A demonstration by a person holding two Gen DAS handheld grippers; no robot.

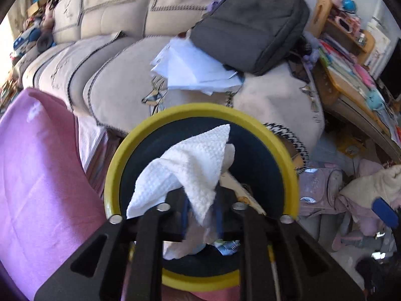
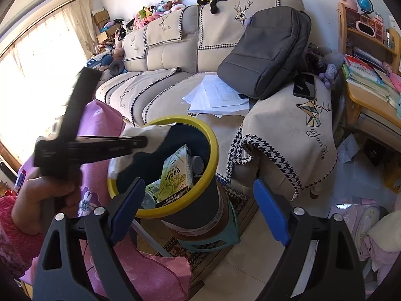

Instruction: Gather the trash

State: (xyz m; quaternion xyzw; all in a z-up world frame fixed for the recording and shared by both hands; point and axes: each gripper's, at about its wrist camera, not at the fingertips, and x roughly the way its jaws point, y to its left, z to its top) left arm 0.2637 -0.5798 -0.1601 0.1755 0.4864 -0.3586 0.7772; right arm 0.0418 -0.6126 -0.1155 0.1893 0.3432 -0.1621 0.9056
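Observation:
A white paper towel (image 1: 190, 165) sits between the fingers of my left gripper (image 1: 201, 210), right over the mouth of a dark bin with a yellow rim (image 1: 120, 150). The blue pads stand a little apart and the towel lies loose in the gap. From the right wrist view, the left gripper (image 2: 146, 141) reaches in from the left above the bin rim (image 2: 213, 145), with the towel (image 2: 150, 131) at its tip. A green Pocky box (image 2: 175, 173) and other trash lie inside. My right gripper (image 2: 198, 184) hangs open near the bin, holding nothing.
The bin stands on a teal stool (image 2: 233, 235) in front of a beige sofa (image 2: 175, 50). A grey backpack (image 2: 270, 50), loose papers (image 2: 218, 95) and a phone (image 2: 304, 85) lie on the sofa. Pink cloth (image 2: 100, 125) is at the left, a cluttered desk (image 2: 368, 82) at the right.

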